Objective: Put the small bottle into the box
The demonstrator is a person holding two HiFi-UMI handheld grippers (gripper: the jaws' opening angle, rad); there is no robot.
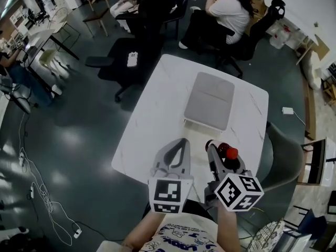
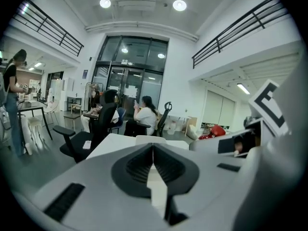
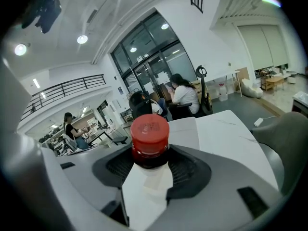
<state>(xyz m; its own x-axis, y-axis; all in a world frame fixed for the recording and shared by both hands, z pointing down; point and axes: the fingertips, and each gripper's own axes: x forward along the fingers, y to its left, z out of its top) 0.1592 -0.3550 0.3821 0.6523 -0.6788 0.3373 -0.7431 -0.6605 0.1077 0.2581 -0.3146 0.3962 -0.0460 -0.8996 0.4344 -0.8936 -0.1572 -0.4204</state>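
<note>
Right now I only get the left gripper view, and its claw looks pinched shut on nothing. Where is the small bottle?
Observer: The right claw is shut on the small bottle, gripping it just below its red cap.
Operator: Is it at the box?
Observer: No. In the head view the grey box lies farther out on the white table, well ahead of the bottle.
Operator: Is the box open?
Observer: From above, its top shows as one flat grey surface. I cannot make out an opening.
</note>
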